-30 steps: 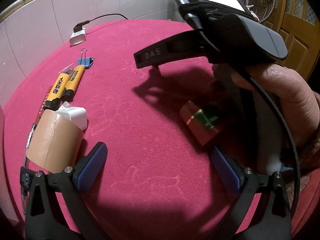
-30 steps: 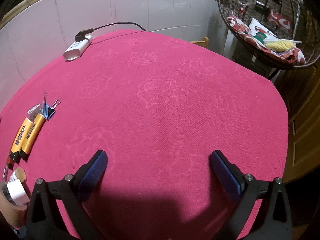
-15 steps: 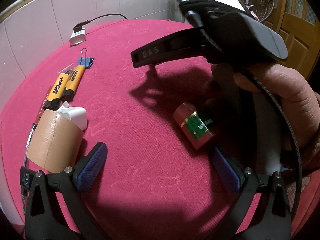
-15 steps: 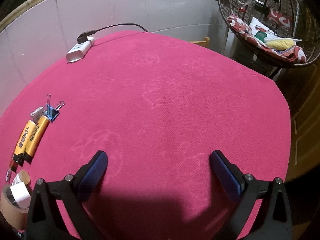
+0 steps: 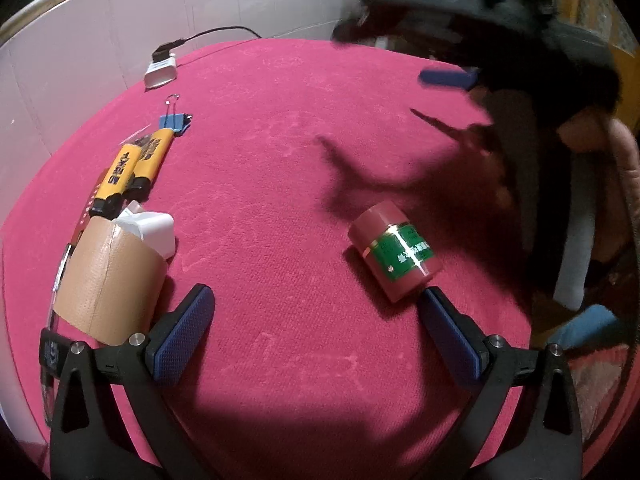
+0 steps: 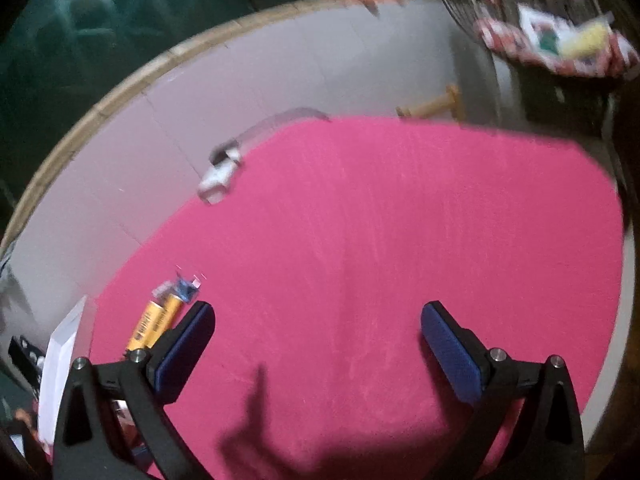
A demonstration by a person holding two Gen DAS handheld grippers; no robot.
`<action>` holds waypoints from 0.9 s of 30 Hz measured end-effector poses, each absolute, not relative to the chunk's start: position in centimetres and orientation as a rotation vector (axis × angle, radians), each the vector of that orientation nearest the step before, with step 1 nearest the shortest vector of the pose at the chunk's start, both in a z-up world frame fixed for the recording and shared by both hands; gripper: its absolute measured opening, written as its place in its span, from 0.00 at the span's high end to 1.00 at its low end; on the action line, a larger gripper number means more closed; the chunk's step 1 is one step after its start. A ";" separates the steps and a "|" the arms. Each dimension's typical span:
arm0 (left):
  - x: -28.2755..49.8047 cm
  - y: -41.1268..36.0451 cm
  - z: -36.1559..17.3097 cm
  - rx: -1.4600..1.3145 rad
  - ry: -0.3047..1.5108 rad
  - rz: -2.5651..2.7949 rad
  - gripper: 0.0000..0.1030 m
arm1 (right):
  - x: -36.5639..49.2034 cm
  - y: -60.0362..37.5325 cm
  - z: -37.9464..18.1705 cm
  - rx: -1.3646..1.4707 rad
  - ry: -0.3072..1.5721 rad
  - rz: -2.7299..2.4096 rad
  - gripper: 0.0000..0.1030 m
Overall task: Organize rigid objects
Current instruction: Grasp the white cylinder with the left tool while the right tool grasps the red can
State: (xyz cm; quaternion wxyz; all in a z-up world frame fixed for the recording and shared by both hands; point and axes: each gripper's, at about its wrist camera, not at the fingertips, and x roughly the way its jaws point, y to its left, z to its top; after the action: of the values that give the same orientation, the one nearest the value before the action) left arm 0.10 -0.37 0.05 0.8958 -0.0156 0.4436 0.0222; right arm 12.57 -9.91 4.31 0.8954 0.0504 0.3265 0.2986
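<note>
A red jar with a green label [image 5: 394, 254] lies on its side on the red tablecloth [image 5: 280, 184], just ahead of my left gripper's right finger. My left gripper [image 5: 316, 334] is open and empty. At the left lie a brown tape roll [image 5: 108, 280], a white adapter [image 5: 154, 232], two yellow lighters [image 5: 136, 164] and a blue binder clip [image 5: 174, 120]. My right gripper [image 6: 318, 350] is open and empty, raised over the cloth; it shows blurred at upper right in the left wrist view [image 5: 448, 78]. The lighters [image 6: 154, 322] sit by its left finger.
A white charger with a black cable [image 5: 160, 70] lies at the far edge by the tiled wall [image 5: 80, 60]; it also shows in the right wrist view [image 6: 218, 178]. A hanging chair with cushions [image 6: 552, 44] stands beyond the table at the right.
The right gripper has lifted up and away to the right, uncovering the red jar, which now lies free on the cloth. The right wrist view has swung upward and blurred.
</note>
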 end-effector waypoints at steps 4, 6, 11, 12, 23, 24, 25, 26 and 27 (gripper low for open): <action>-1.4 -1.2 1.8 -0.021 0.853 0.026 0.03 | 11.3 -9.7 7.0 0.059 0.591 0.665 0.00; -3.0 -1.5 4.3 0.003 0.755 0.036 0.03 | 10.6 -9.4 7.6 0.028 0.567 0.696 0.00; -8.2 0.8 10.2 -0.044 0.578 0.083 0.03 | 9.2 -8.9 7.7 -0.008 0.611 0.795 0.00; -9.0 1.8 10.7 -0.055 0.576 0.099 0.03 | 9.0 -8.6 7.4 -0.020 0.633 0.832 0.00; -13.1 9.6 6.1 -0.032 0.820 0.390 0.03 | 5.2 -8.1 3.4 -0.374 0.755 1.204 0.00; -13.0 9.4 5.7 -0.019 0.836 0.383 0.03 | 5.0 -7.9 3.0 -0.390 0.763 1.213 0.00; -12.7 8.9 5.2 -0.003 0.852 0.365 0.03 | 4.7 -7.9 2.9 -0.397 0.769 1.223 0.00; -12.6 8.8 5.0 0.009 0.859 0.353 0.03 | 4.5 -7.9 2.6 -0.406 0.776 1.236 0.00; -12.4 8.5 4.6 0.028 0.868 0.335 0.03 | 4.3 -7.7 2.4 -0.417 0.778 1.242 0.00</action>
State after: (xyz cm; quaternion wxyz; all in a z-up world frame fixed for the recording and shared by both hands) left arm -12.37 8.53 4.61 0.8938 0.0137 0.4183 0.1614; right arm 4.29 -7.75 2.40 0.7236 -0.1887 0.3522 0.5628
